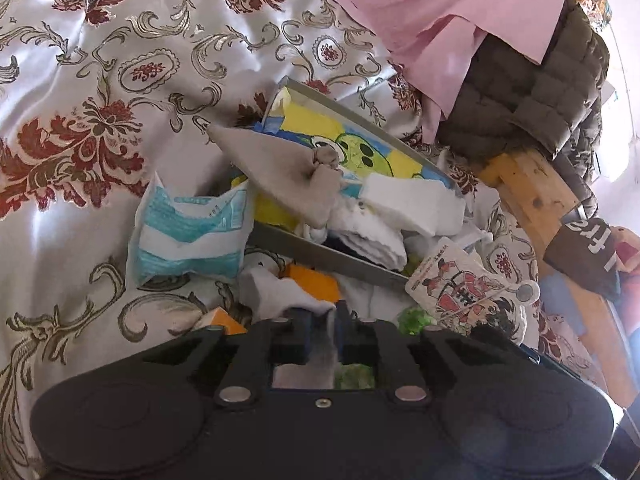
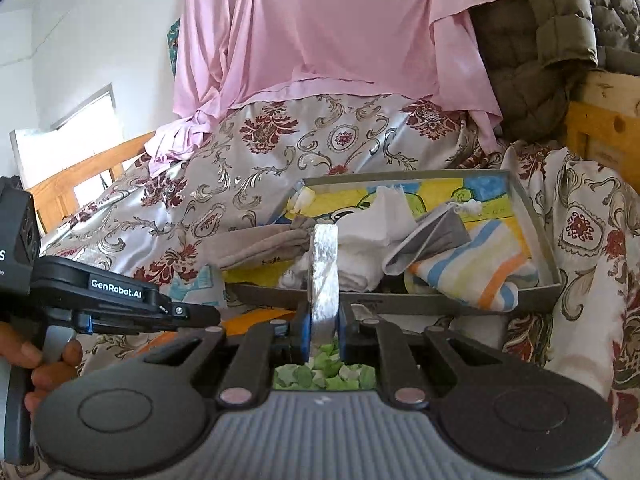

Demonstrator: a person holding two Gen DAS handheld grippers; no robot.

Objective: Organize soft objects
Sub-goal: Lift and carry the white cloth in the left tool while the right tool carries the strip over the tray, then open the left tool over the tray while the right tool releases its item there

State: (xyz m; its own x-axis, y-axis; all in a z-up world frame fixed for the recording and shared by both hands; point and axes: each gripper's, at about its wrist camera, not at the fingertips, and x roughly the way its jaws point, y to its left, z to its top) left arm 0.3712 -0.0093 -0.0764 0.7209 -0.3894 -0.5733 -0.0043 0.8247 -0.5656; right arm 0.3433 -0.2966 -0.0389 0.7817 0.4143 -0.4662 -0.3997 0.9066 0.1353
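A shallow grey tray (image 1: 320, 250) lined with a yellow and blue drawing lies on the bed. It holds a beige sock (image 1: 280, 164) and white cloths (image 1: 400, 200). My left gripper (image 1: 323, 316) is shut on a grey-white cloth (image 1: 280, 294) just in front of the tray. In the right wrist view the tray (image 2: 540, 236) also holds a grey sock (image 2: 432, 236) and a striped towel (image 2: 472, 276). My right gripper (image 2: 324, 320) is shut on a pale folded cloth (image 2: 324, 264) that stands upright before the tray's near wall. The left gripper (image 2: 208, 314) shows at the left, held by a hand (image 2: 48, 360).
A floral satin bedspread (image 1: 100, 100) covers the bed. A blue tissue pack (image 1: 188, 232), an orange item (image 1: 316, 280) and a cartoon-print pouch (image 1: 468, 288) lie near the tray. A pink sheet (image 2: 320, 32) and an olive quilted jacket (image 2: 540, 52) hang behind. Green bits (image 2: 328, 376) lie below.
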